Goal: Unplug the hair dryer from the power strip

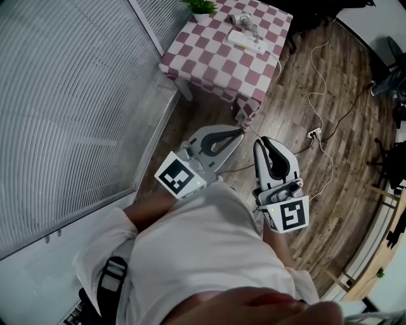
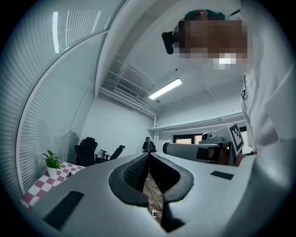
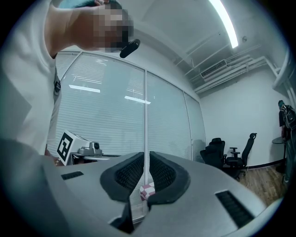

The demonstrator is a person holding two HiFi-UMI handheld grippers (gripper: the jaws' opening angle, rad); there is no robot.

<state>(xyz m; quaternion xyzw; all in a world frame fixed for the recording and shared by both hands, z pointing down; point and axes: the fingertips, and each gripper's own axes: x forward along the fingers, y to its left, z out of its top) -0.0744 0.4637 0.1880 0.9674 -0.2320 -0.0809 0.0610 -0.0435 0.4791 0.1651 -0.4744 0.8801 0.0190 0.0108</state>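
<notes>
At the top of the head view a table with a pink-and-white checked cloth [image 1: 216, 60] carries a white power strip [image 1: 246, 42] and, just behind it, a pale hair dryer [image 1: 243, 20]. Both grippers are held low over the wooden floor, well short of the table and pointing toward it. My left gripper [image 1: 238, 132] [image 2: 149, 155] has its jaws together with nothing between them. My right gripper [image 1: 261, 143] [image 3: 147, 155] is beside it, jaws nearly touching and empty. A corner of the checked cloth [image 3: 147, 190] shows below the right jaws.
A potted plant [image 1: 202, 6] [image 2: 52, 162] stands on the table's far corner. A white cable runs from the table across the floor to a second socket block [image 1: 314, 133]. A blinds-covered glass wall [image 1: 70, 101] lines the left side. Office chairs [image 2: 88, 150] stand beyond.
</notes>
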